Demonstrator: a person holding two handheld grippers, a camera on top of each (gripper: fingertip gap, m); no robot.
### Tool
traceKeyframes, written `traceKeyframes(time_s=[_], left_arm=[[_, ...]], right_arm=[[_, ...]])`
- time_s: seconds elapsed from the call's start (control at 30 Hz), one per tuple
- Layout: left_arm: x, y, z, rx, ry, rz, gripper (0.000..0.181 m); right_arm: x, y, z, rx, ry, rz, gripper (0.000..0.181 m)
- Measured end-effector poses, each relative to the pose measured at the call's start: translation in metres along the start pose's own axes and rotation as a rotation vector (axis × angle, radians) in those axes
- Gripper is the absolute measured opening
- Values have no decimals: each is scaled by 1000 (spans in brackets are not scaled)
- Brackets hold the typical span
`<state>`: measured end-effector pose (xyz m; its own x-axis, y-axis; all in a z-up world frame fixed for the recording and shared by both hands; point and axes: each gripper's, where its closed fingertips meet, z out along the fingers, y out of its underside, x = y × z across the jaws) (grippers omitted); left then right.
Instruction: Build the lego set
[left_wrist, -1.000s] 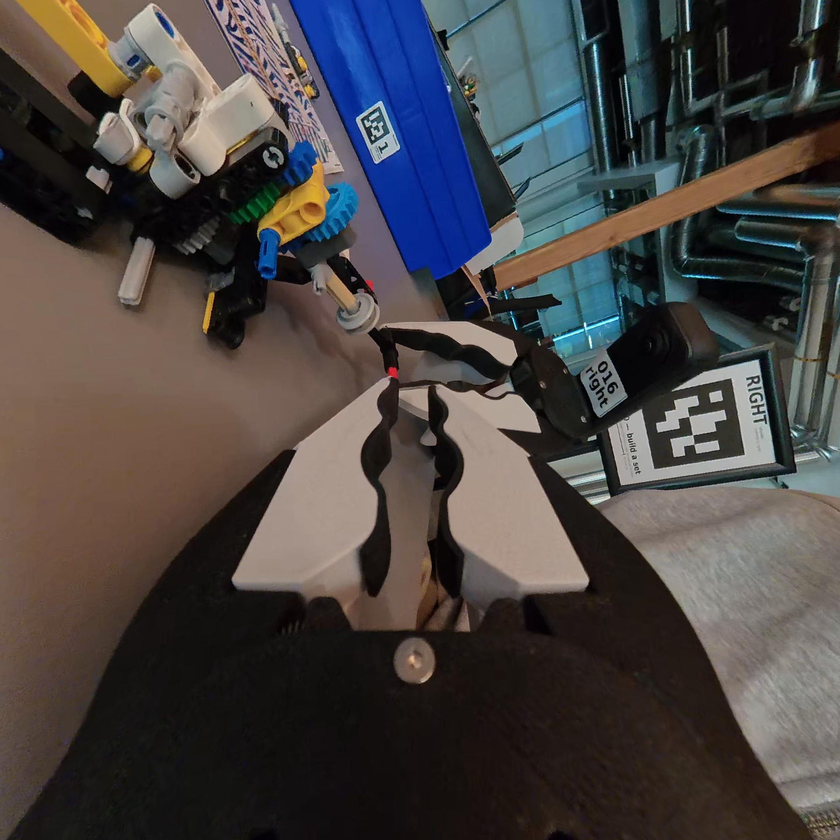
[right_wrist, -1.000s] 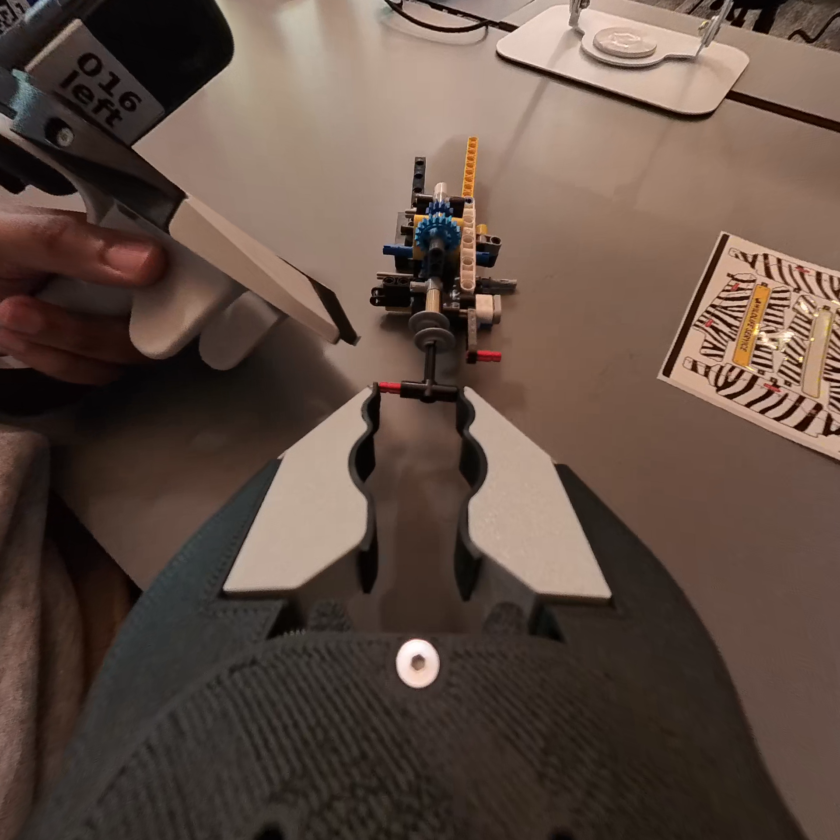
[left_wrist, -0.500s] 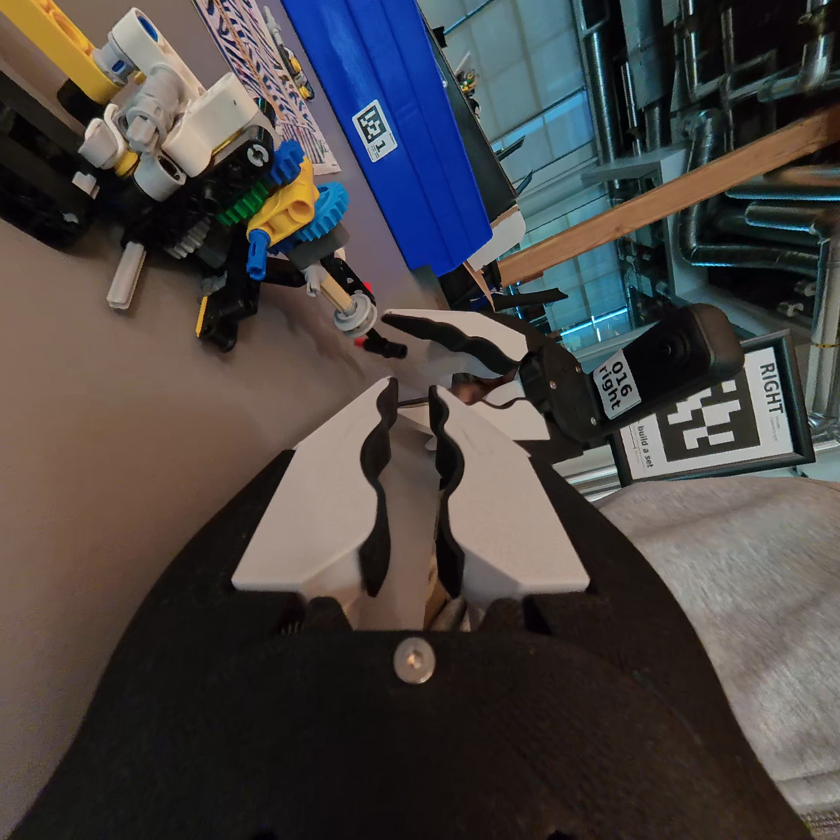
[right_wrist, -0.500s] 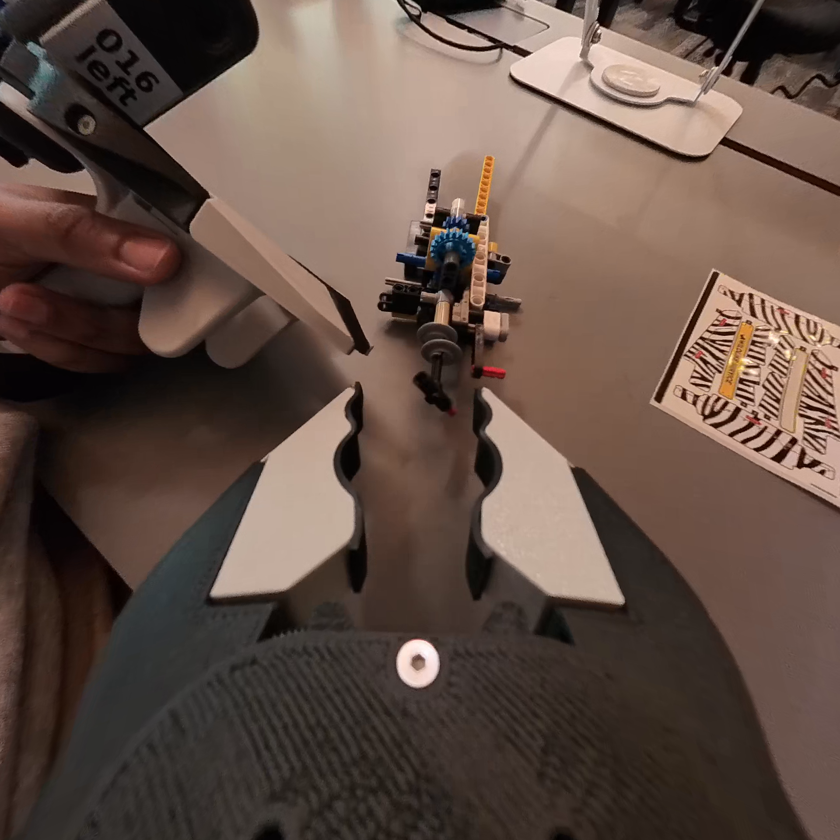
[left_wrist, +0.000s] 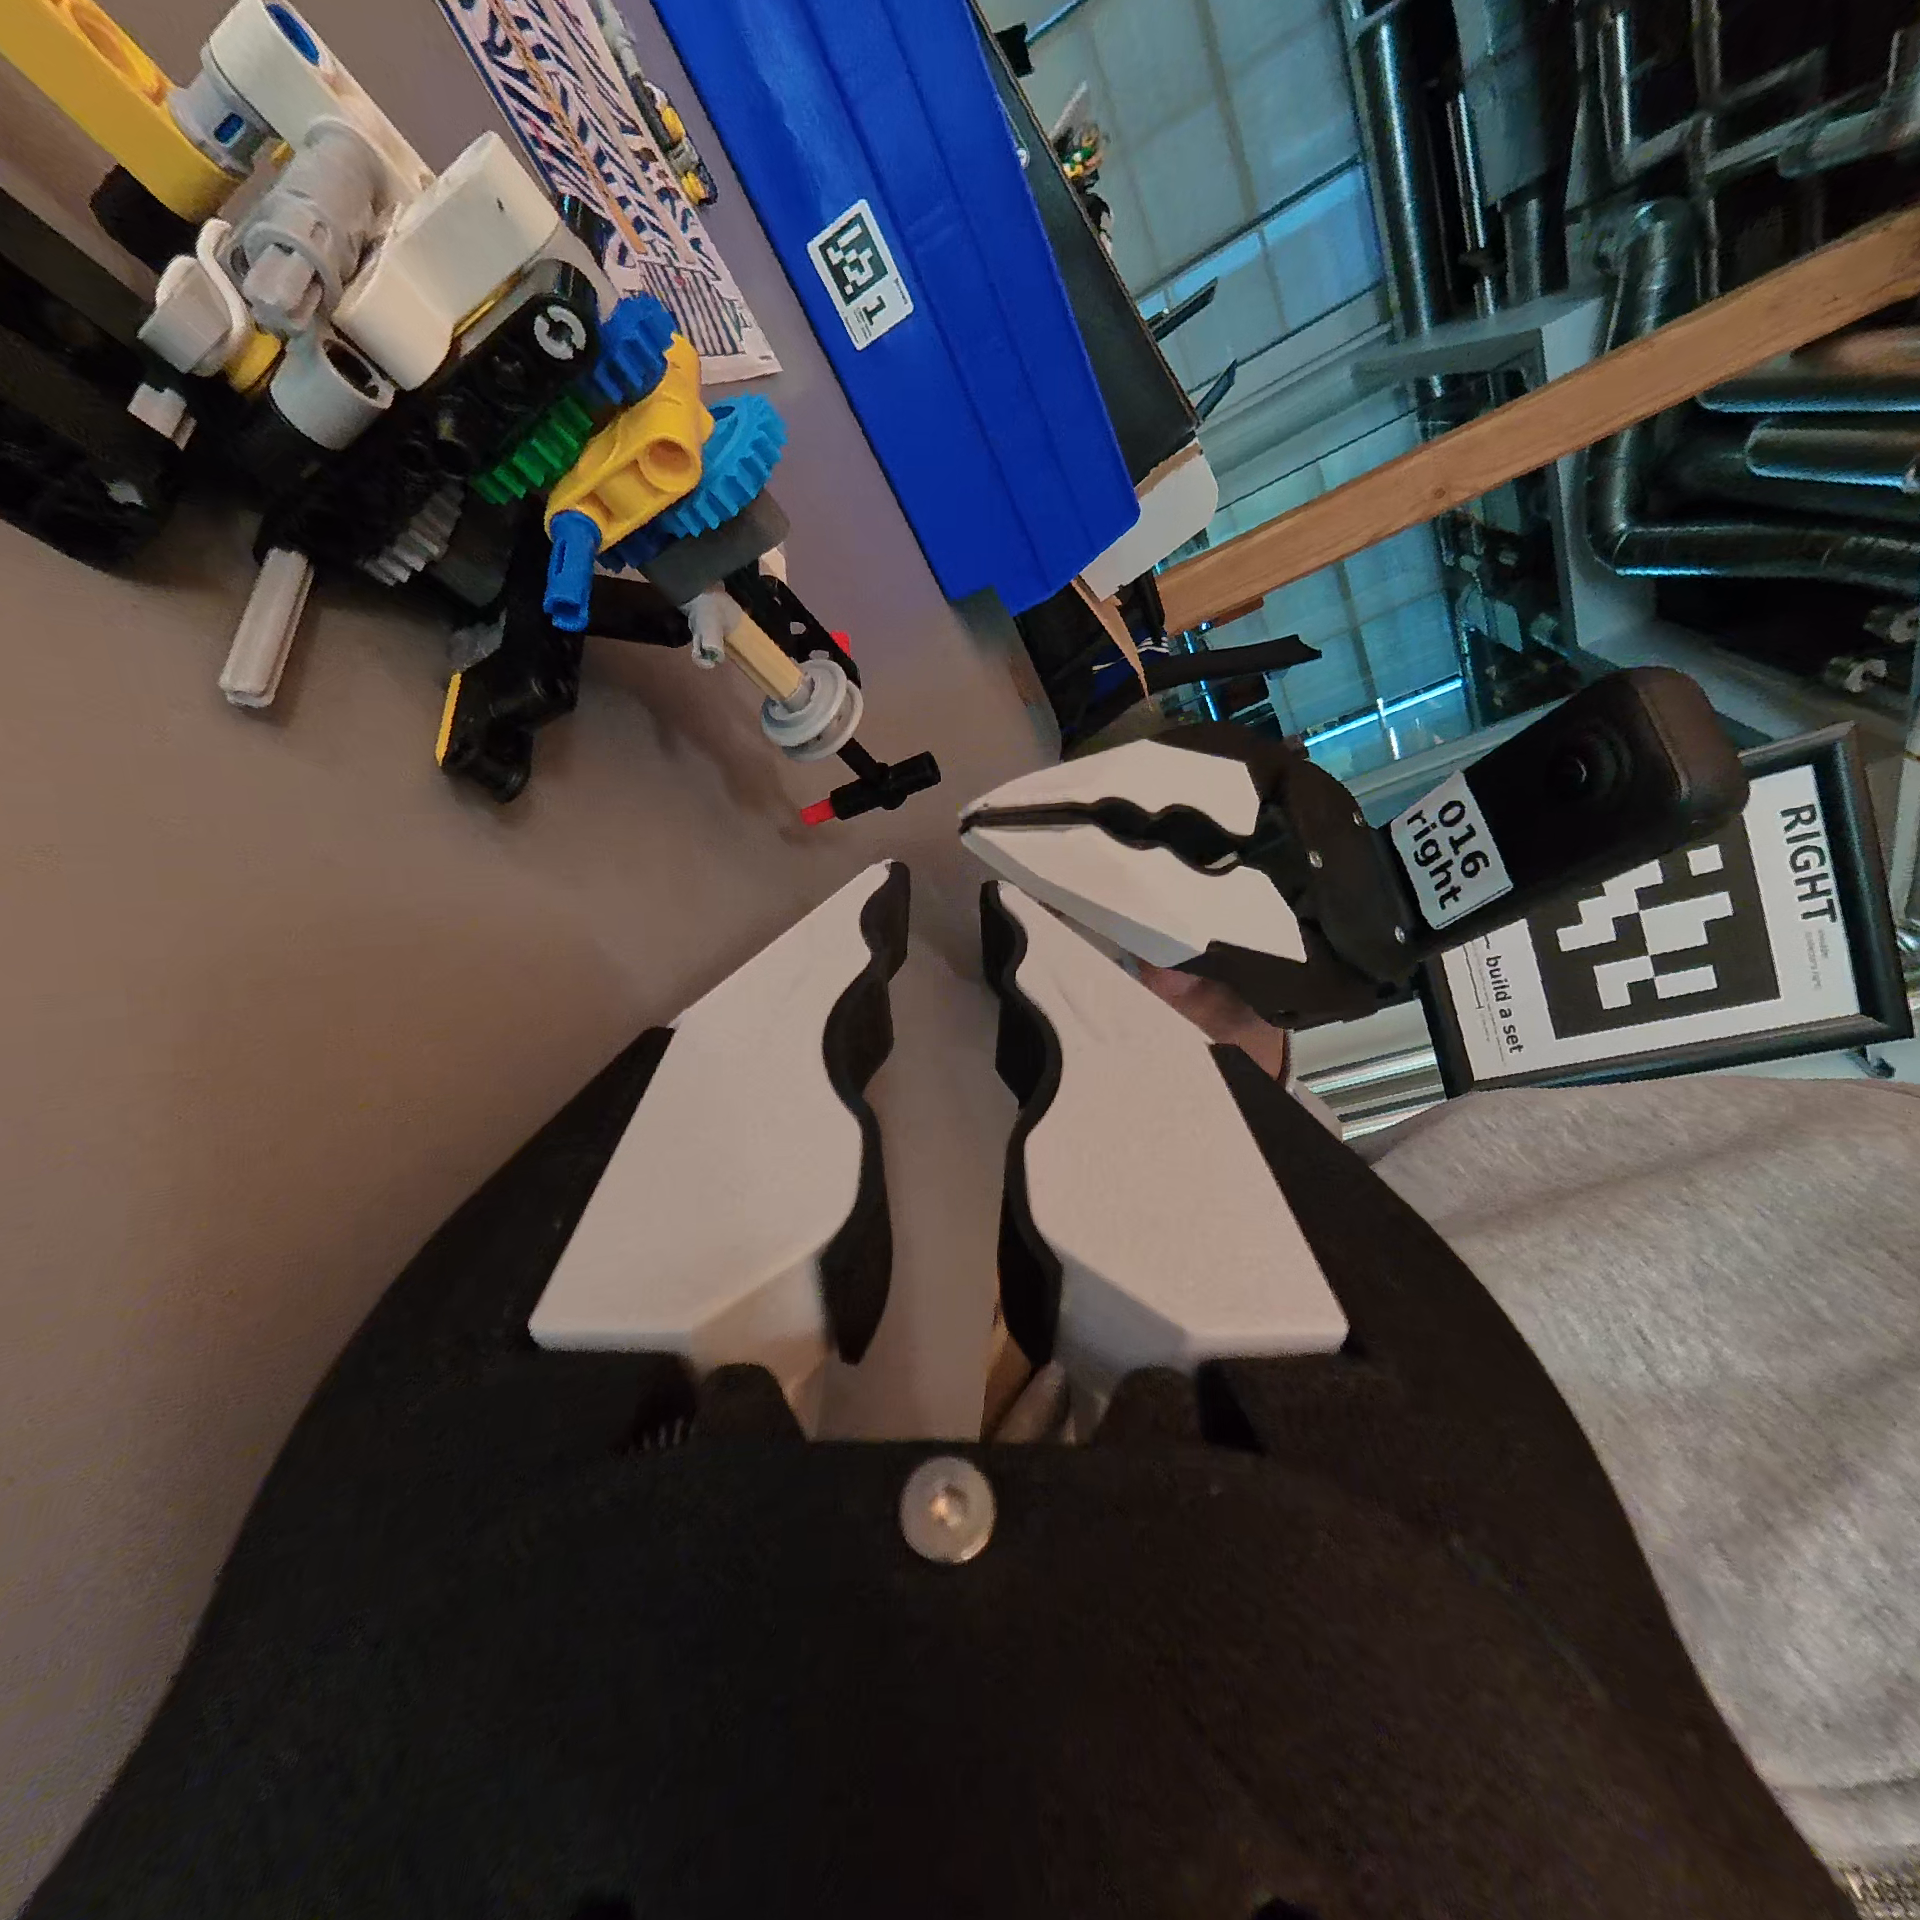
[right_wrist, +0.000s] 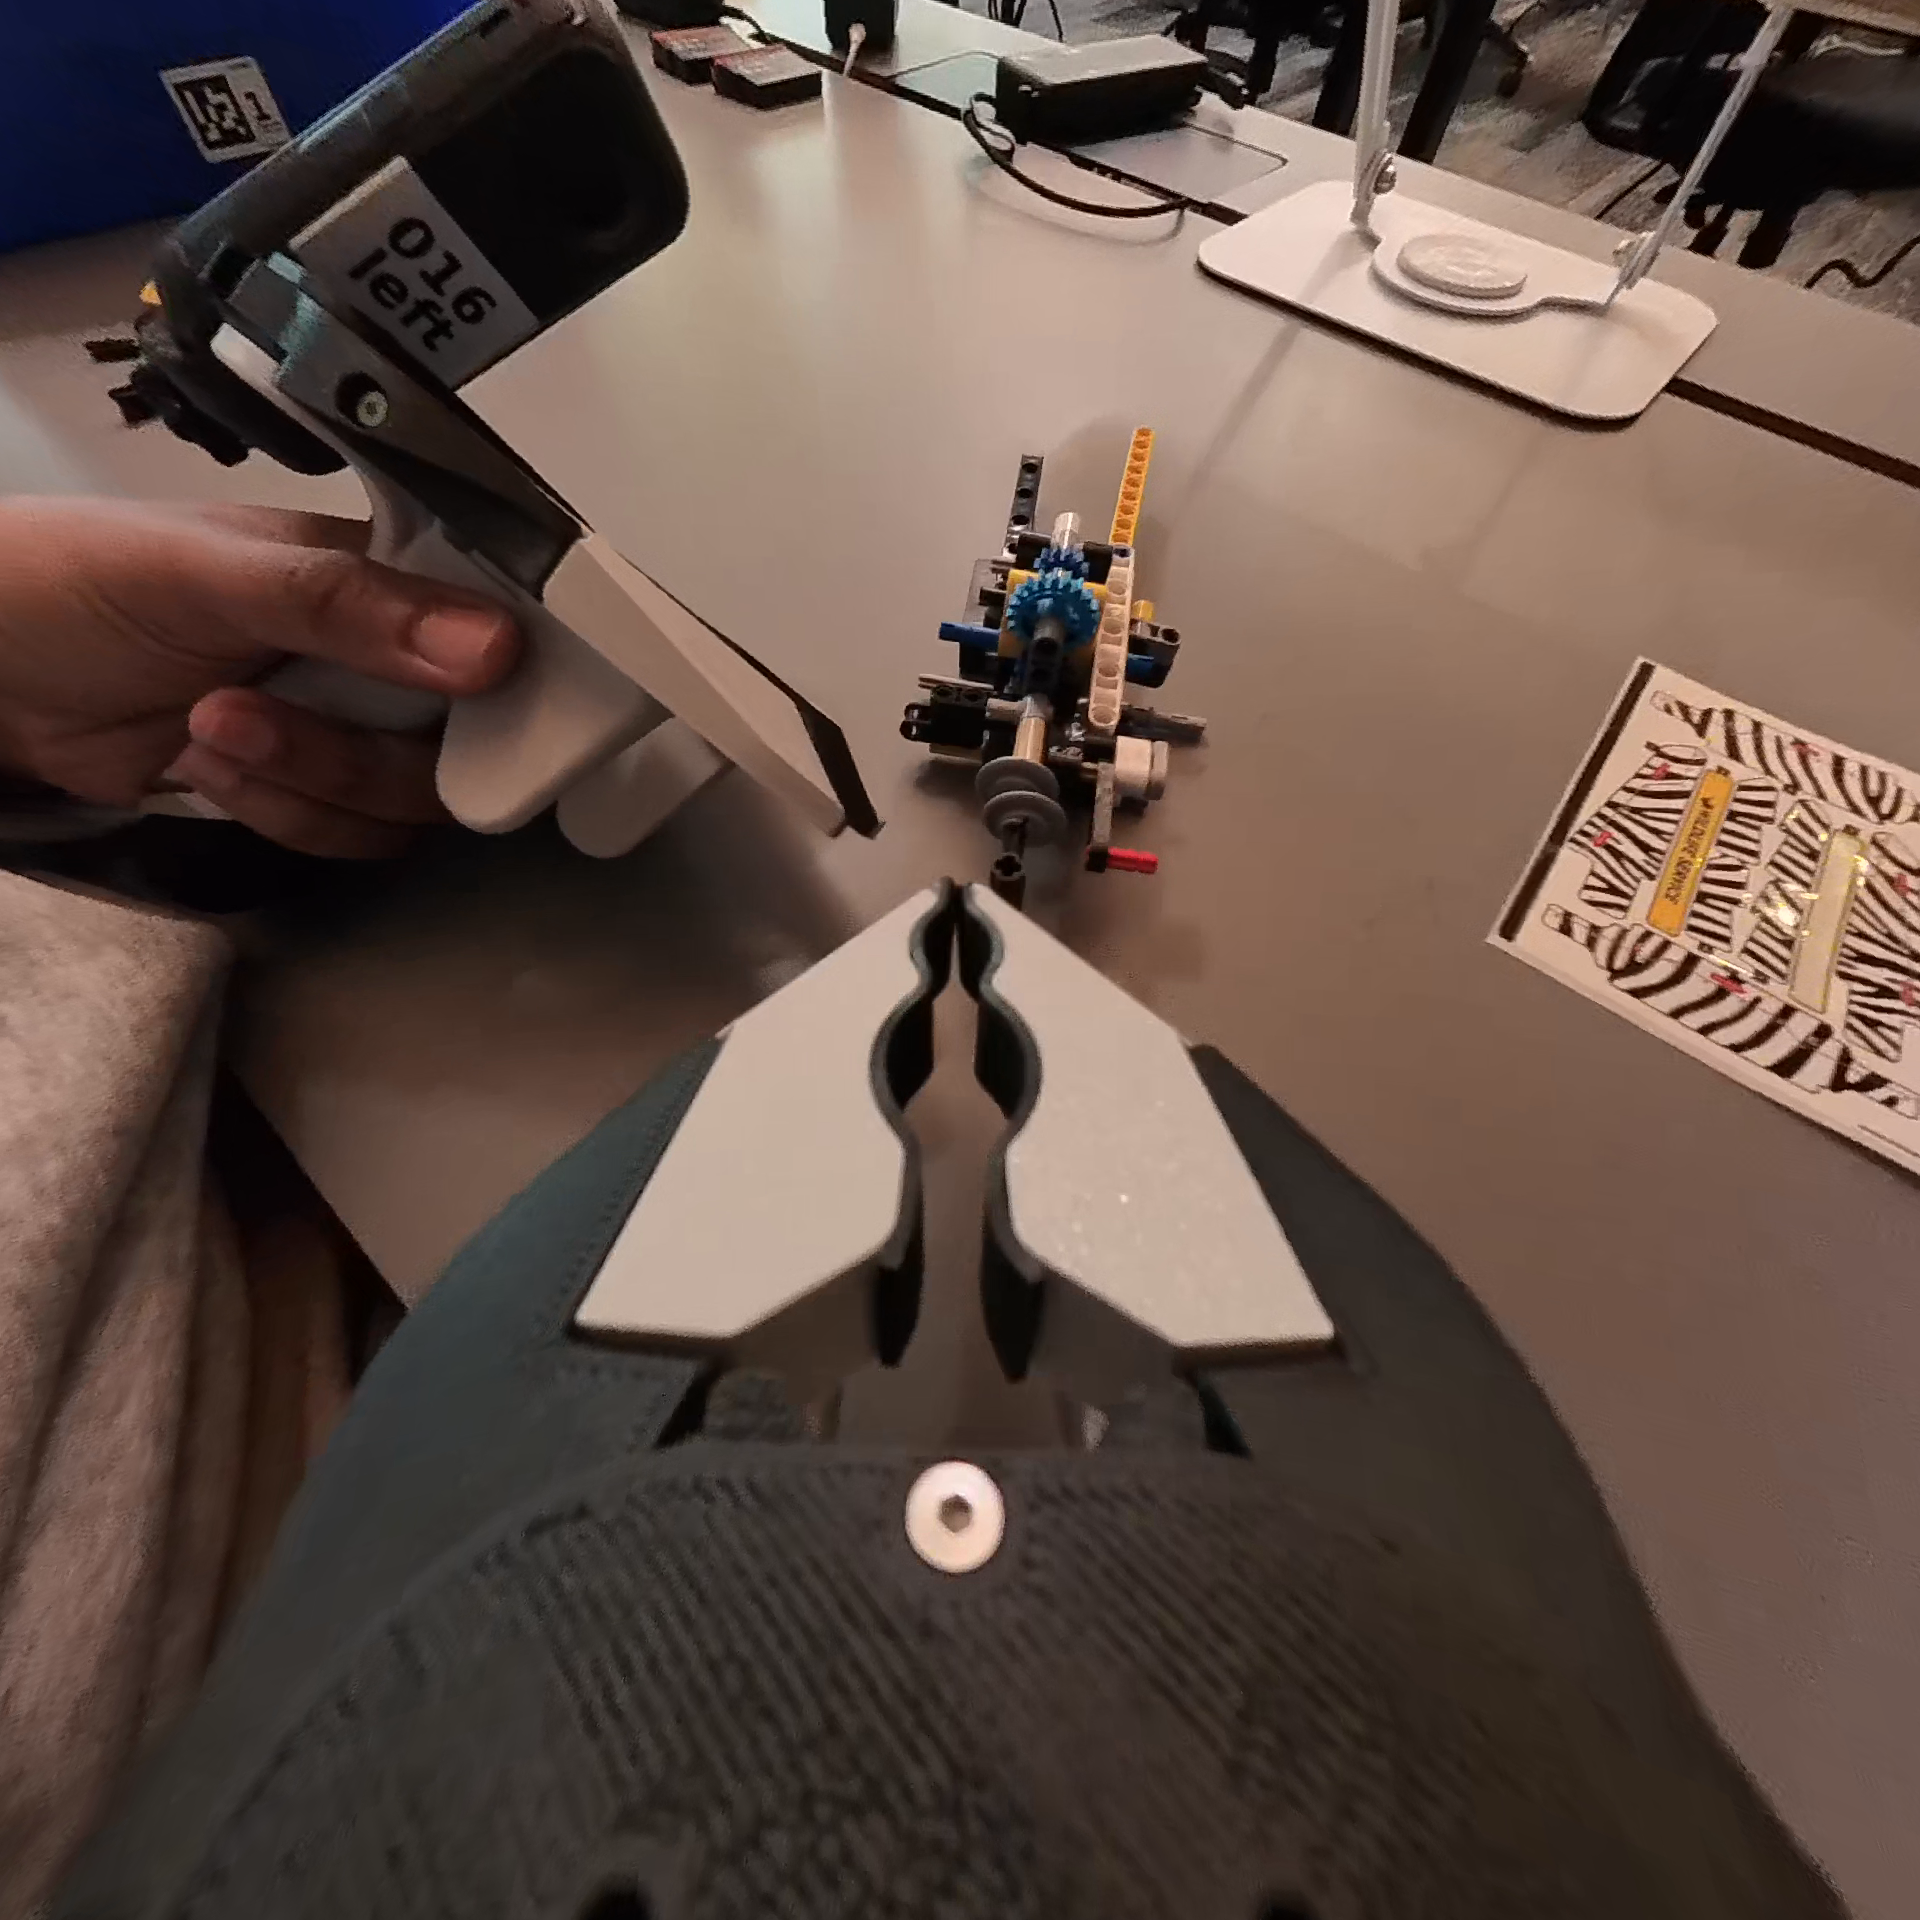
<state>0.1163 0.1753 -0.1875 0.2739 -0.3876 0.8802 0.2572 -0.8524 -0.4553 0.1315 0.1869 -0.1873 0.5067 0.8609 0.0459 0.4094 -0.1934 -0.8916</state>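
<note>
The partly built lego model (right_wrist: 1049, 665) stands on the grey table (right_wrist: 1351, 1039), with blue gears, a yellow beam and white parts; it also shows in the left wrist view (left_wrist: 468, 416). A black cross connector with a red pin (left_wrist: 878, 795) sits on the end of its axle, past a grey wheel (right_wrist: 1018, 805). My right gripper (right_wrist: 954, 888) is shut and empty, its tips just short of that connector (right_wrist: 1008, 873). My left gripper (left_wrist: 940, 883) is slightly open and empty, beside the right gripper (left_wrist: 971, 821).
A loose red pin (right_wrist: 1127, 857) lies by the model. A striped sticker sheet (right_wrist: 1745, 914) lies to the right. A white stand base (right_wrist: 1455, 301) and cables sit at the back. A blue box (left_wrist: 935, 312) and a framed sign (left_wrist: 1662, 935) stand beyond. The grippers are tip to tip, or close to it. Both grippers' tips are roughly 4 cm from the grey wheel (right_wrist: 1018, 805). It turns up in the left wrist view (left_wrist: 827, 711) as well.
My right gripper let go of the black connector, drew back a little to the left and shut. The connector has turned on the axle. My left gripper has hardly moved.
</note>
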Motion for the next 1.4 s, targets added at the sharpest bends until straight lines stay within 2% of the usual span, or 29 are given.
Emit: traceKeyframes(time_s=[0.77, 1.17, 1.3, 1.4], left_arm=[[-2, 2, 3, -7, -44, 51, 12], [-23, -2, 6, -48, -244, 222, 19], [-26, -1, 9, -70, -251, 209, 19], [-25, -1, 12, -75, -233, 202, 11]], right_arm=[[11, 1, 17, -21, 80, -14, 1], [13, 0, 21, -17, 79, -2, 4], [14, -1, 21, -14, 75, 9, 4], [15, -1, 21, -10, 74, 17, 5]])
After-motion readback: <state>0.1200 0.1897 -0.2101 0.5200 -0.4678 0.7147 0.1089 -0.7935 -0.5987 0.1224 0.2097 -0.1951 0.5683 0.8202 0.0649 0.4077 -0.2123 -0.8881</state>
